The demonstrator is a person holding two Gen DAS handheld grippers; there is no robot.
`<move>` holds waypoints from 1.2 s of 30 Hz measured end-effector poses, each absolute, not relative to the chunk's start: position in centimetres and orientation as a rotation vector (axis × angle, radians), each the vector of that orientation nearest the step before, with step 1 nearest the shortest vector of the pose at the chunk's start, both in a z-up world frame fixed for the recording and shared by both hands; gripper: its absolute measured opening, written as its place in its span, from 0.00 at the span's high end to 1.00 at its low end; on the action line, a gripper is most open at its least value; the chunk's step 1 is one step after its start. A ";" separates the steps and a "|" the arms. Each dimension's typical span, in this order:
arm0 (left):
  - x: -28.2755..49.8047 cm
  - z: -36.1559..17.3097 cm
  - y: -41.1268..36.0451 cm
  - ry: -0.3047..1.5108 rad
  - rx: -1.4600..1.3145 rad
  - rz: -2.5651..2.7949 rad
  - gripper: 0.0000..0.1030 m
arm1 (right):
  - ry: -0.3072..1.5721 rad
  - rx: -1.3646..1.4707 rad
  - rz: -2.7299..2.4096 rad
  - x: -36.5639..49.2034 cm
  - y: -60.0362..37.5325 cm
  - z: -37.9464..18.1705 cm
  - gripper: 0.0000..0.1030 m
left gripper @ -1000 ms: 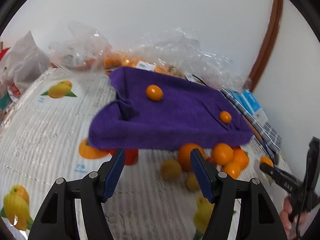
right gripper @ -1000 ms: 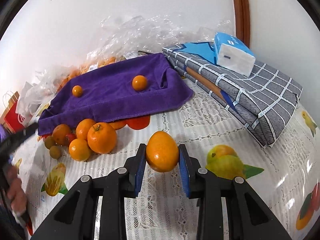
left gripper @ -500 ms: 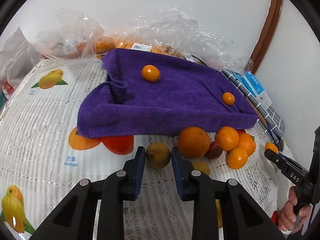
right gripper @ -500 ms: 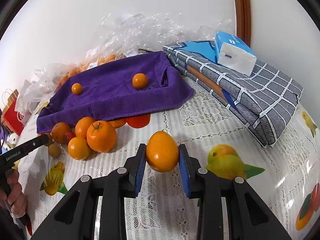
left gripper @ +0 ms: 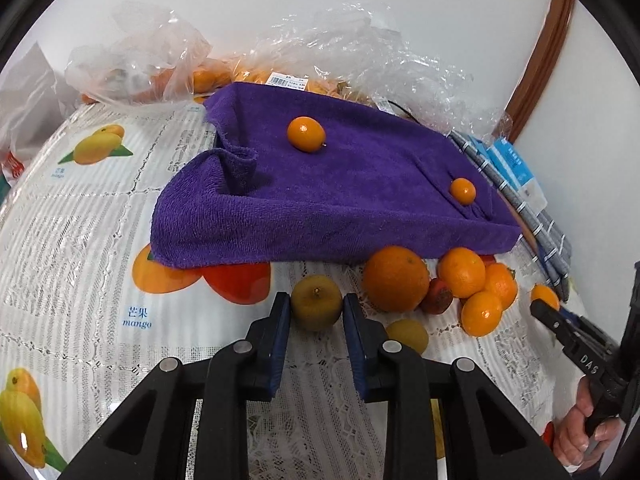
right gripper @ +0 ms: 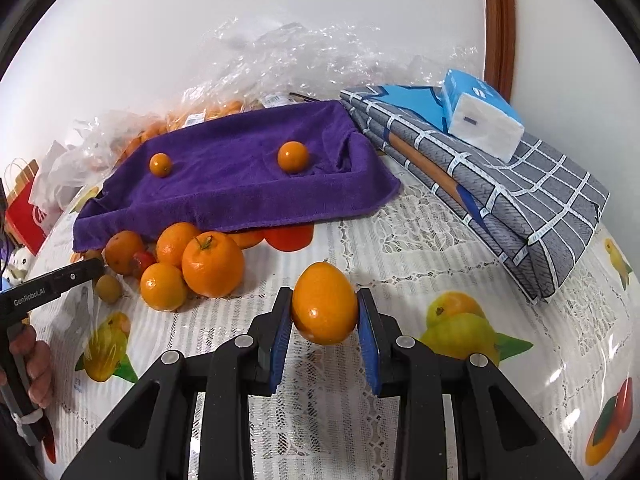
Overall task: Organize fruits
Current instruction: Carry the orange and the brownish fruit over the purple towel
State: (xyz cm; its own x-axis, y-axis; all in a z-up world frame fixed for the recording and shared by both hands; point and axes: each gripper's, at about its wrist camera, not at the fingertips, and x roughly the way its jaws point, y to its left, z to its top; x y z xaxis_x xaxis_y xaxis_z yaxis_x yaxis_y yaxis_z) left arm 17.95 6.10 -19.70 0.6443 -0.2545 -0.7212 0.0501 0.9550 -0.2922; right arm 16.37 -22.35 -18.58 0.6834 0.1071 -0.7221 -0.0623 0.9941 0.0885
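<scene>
My left gripper (left gripper: 316,314) is shut on a small yellow-green fruit (left gripper: 316,302) just in front of the purple towel (left gripper: 340,196). Two small oranges (left gripper: 306,135) (left gripper: 463,191) lie on that towel. A pile of oranges (left gripper: 396,278) with a small red fruit (left gripper: 438,300) sits right of my left gripper, and another yellow-green fruit (left gripper: 407,334) lies nearer. My right gripper (right gripper: 324,318) is shut on an oval orange fruit (right gripper: 324,308), held above the tablecloth. In the right wrist view the towel (right gripper: 240,184) and the orange pile (right gripper: 212,264) lie to the left.
Clear plastic bags (left gripper: 344,60) holding more oranges lie behind the towel against the wall. Folded grey checked cloth (right gripper: 520,192) with a blue tissue pack (right gripper: 480,120) on it sits at the right. A red paper bag (right gripper: 24,208) stands at the far left. The tablecloth (left gripper: 80,240) has fruit prints.
My left gripper moved forward to the yellow-green fruit and closed on it. The right gripper kept still with the oval orange fruit in its jaws.
</scene>
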 end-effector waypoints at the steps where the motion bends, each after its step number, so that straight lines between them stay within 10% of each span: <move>1: 17.9 -19.6 6.4 0.846 -0.272 -0.176 0.76 | 0.814 0.061 0.095 16.4 -22.4 -18.6 0.69; 36: 13.9 -16.1 5.9 0.587 -0.234 -0.190 0.76 | 0.681 0.122 0.176 14.1 -22.9 -16.9 0.69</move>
State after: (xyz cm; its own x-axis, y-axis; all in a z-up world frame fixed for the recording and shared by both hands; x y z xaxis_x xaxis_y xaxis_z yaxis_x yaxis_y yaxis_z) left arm 13.89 5.86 -16.08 0.8164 -0.2430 -0.5238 0.1104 0.9561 -0.2715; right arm 14.11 -22.85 -16.87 0.7630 0.2012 -0.6143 -0.1214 0.9780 0.1696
